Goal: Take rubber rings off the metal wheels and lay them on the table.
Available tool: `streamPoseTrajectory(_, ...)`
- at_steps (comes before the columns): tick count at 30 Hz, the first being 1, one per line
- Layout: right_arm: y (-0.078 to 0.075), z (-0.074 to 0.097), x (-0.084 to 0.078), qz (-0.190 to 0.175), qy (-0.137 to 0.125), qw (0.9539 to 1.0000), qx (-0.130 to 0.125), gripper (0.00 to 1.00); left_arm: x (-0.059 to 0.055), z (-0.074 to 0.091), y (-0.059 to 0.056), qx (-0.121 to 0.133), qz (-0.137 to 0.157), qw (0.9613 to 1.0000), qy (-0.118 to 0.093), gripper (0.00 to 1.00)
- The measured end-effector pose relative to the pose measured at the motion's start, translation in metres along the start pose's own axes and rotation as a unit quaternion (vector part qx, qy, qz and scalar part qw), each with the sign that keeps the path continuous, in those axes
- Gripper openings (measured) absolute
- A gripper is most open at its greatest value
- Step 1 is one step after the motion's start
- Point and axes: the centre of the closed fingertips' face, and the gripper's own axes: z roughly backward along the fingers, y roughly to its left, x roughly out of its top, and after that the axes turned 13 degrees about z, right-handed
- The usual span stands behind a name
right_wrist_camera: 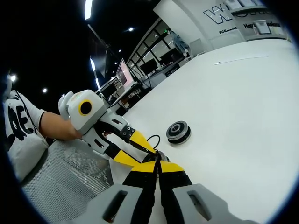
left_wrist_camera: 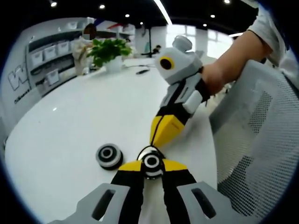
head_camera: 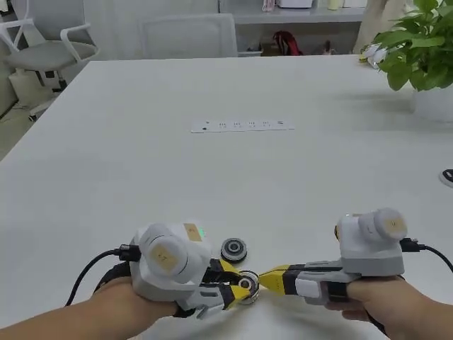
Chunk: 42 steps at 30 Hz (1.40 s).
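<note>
Metal wheel [left_wrist_camera: 152,161] clamped in left gripper [head_camera: 237,287] jaws, right gripper [right_wrist_camera: 157,164] jaws closed against its rim

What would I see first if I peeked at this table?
The two yellow-tipped tools meeting at the near edge: the left hand-held gripper clamps a small metal wheel, and the right hand-held gripper points its closed tip at it. A second wheel lies beside them on the white table.

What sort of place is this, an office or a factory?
Most likely an office or meeting room: a big white table with a power strip on it, an office chair beyond its far corner, a potted plant, and wall shelves of storage bins.
</note>
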Motion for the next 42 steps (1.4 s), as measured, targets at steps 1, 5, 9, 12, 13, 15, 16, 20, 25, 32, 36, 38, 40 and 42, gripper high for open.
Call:
streamPoseTrajectory(1,0.000,0.000,0.000,-0.001,0.000,1.0000,0.000,0.00,0.000,0.000,0.000,0.000,0.000,1.0000,0.001,0.16)
streamPoseTrajectory(5,-0.001,0.000,0.001,-0.005,-0.004,1.0000,0.001,0.00,0.001,0.003,0.000,-0.004,0.001,1.0000,0.000,0.19)
streamPoseTrajectory(9,-0.001,0.000,0.002,-0.007,-0.006,1.0000,0.001,0.00,0.005,0.008,-0.003,-0.012,-0.001,0.9999,-0.007,0.25)
streamPoseTrajectory(12,0.000,0.001,0.002,-0.009,-0.007,0.9999,0.001,0.00,0.008,0.015,-0.004,-0.017,-0.005,0.9998,-0.011,0.26)
streamPoseTrajectory(13,0.000,0.001,0.002,-0.009,-0.008,0.9999,0.001,0.00,0.009,0.017,-0.003,-0.017,-0.005,0.9998,-0.013,0.27)
streamPoseTrajectory(15,-0.001,0.001,0.002,-0.012,-0.009,0.9999,0.001,0.00,0.011,0.024,-0.002,-0.017,-0.002,0.9997,-0.019,0.29)
streamPoseTrajectory(16,-0.001,0.001,0.003,-0.014,-0.011,0.9998,0.001,0.00,0.010,0.026,-0.001,-0.017,-0.002,0.9997,-0.020,0.31)
streamPoseTrajectory(20,0.000,0.001,0.003,-0.015,-0.011,0.9998,0.002,0.00,0.010,0.037,0.001,-0.014,-0.002,0.9996,-0.023,0.34)
streamPoseTrajectory(25,0.001,0.001,0.002,-0.016,-0.009,0.9998,0.004,0.00,0.013,0.048,0.003,-0.015,0.005,0.9993,-0.035,0.43)
streamPoseTrajectory(32,0.002,0.001,0.003,-0.016,-0.009,0.9998,0.008,0.00,0.016,0.059,0.003,-0.014,0.011,0.9988,-0.045,0.53)
streamPoseTrajectory(36,0.004,0.002,0.004,-0.016,-0.010,0.9998,0.011,0.00,0.016,0.064,0.005,-0.012,0.015,0.9985,-0.051,0.60)
streamPoseTrajectory(38,0.004,0.002,0.004,-0.017,-0.010,0.9997,0.012,0.00,0.016,0.067,0.006,-0.011,0.017,0.9984,-0.053,0.62)
streamPoseTrajectory(40,0.004,0.002,0.005,-0.017,-0.011,0.9997,0.014,0.00,0.015,0.070,0.006,-0.009,0.017,0.9983,-0.055,0.64)
streamPoseTrajectory(42,0.005,0.002,0.006,-0.017,-0.011,0.9997,0.017,0.00,0.013,0.074,0.007,-0.008,0.019,0.9982,-0.056,0.67)
